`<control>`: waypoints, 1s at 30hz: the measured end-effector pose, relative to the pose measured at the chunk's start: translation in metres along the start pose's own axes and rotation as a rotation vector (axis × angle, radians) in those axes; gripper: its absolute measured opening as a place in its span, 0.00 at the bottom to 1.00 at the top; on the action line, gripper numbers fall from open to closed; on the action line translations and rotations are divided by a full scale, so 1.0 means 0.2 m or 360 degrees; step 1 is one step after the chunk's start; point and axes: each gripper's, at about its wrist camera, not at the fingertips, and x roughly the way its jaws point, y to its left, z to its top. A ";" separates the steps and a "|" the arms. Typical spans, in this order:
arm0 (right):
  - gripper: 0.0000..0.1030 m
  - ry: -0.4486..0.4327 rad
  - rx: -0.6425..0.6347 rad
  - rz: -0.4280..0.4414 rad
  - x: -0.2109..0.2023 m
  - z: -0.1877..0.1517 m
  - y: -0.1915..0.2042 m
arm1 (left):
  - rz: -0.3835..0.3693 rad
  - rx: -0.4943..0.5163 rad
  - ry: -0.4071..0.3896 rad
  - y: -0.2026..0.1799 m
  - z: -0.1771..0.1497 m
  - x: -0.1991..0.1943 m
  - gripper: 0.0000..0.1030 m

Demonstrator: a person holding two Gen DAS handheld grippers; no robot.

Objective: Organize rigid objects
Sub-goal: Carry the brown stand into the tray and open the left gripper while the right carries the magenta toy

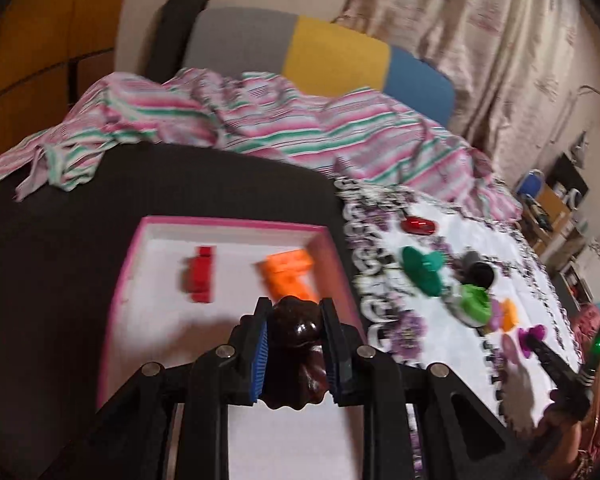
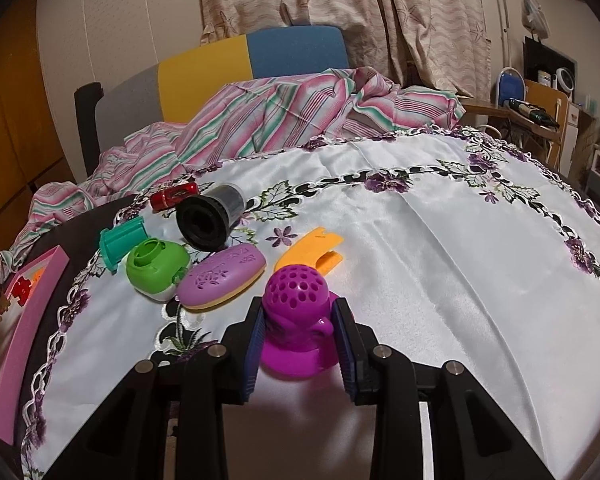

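My left gripper (image 1: 295,308) is shut on a glossy dark brown figure (image 1: 296,344) and hovers over the near part of a white box with a pink rim (image 1: 220,222). Inside the box lie a red block (image 1: 199,280) and an orange block (image 1: 286,276). My right gripper (image 2: 299,308) is shut on a purple perforated dome with a flared base (image 2: 294,344), which sits on the white embroidered cloth (image 2: 420,260). The pink-rimmed box (image 2: 32,320) shows at the far left of the right wrist view.
Left of the purple dome lie a lilac oval case (image 2: 222,280), a green and white cap (image 2: 156,268), a teal spool (image 2: 120,246), a black ribbed cylinder (image 2: 208,216), a red toy car (image 2: 174,196) and an orange piece (image 2: 312,254). A striped sheet (image 2: 280,116) is bunched behind.
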 end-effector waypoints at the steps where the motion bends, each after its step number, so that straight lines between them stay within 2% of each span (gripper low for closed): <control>1: 0.32 -0.0001 -0.0005 0.0004 -0.01 0.00 0.01 | 0.0008 -0.0021 0.0005 0.03 0.00 0.01 0.22; 13: 0.32 -0.0071 -0.0041 0.0135 -0.16 0.07 0.24 | 0.0153 -0.0156 0.0037 0.29 0.06 0.11 0.22; 23: 0.32 -0.0072 -0.0100 0.0306 -0.24 0.07 0.50 | 0.0237 -0.0193 0.0027 0.38 0.14 0.22 0.22; 26: 0.32 -0.0071 -0.0120 0.0363 -0.26 0.07 0.59 | 0.0252 -0.0194 -0.0009 0.39 0.18 0.25 0.22; 30: 0.32 -0.0075 -0.0160 0.0421 -0.27 0.07 0.69 | 0.0225 -0.0207 -0.0071 0.38 0.23 0.20 0.30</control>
